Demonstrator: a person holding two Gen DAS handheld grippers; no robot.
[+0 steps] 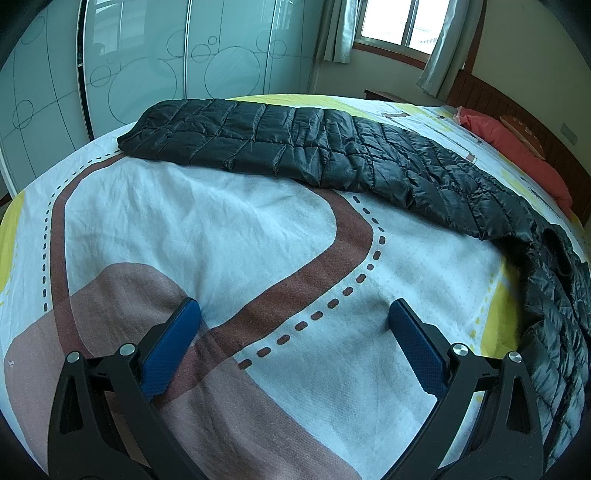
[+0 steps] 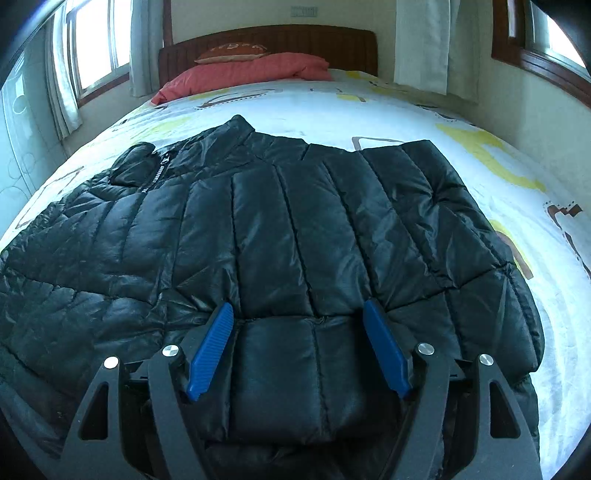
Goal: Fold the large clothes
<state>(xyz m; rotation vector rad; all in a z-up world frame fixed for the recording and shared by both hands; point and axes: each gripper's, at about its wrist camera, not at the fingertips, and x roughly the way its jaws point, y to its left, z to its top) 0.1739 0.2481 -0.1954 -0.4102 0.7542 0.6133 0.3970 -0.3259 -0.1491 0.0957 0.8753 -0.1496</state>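
Observation:
A black quilted puffer jacket lies spread on the bed, its collar and zipper toward the headboard. In the left wrist view the jacket stretches as a long band across the far side of the bed and curves down the right edge. My left gripper is open and empty over bare bedsheet, well short of the jacket. My right gripper is open, low over the jacket's folded-in sleeve, with its blue pads either side of a quilted panel, gripping nothing.
The bedsheet is white with brown road stripes and yellow patches. A red pillow and wooden headboard are at the bed's head. Glass wardrobe doors stand beyond the bed's far edge. Windows with curtains flank the room.

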